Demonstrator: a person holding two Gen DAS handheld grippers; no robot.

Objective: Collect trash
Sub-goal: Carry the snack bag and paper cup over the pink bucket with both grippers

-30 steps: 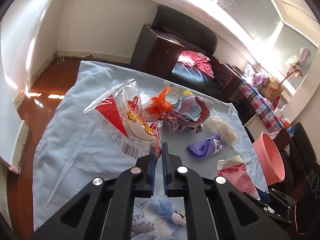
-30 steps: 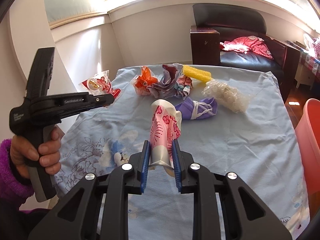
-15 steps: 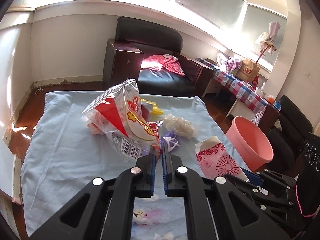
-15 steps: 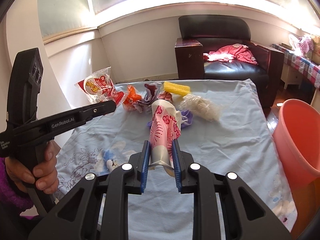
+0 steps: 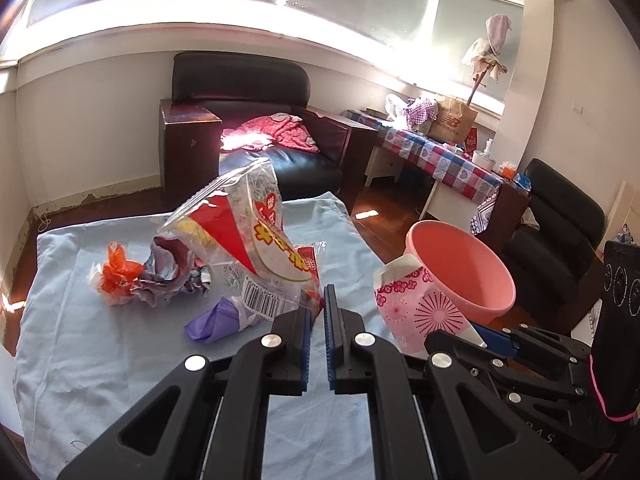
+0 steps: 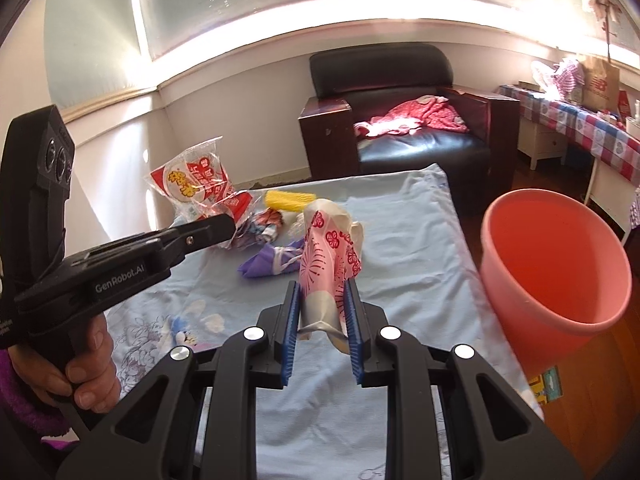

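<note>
Tool (image 6: 322, 312) with pink wrapper (image 6: 328, 256) beside pink bucket (image 6: 556, 264).

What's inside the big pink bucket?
The pink bucket shows only bare pink wall inside, with no trash in sight. Its very bottom is hidden by the near rim, so something small could still lie there.

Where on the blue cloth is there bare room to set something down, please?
The blue cloth is bare along its right side, between the purple wrapper and the pink bucket, and across the near strip under both tongs. The far left is crowded: orange wrapper, crumpled paper and yellow sponge lie bunched there.
</note>
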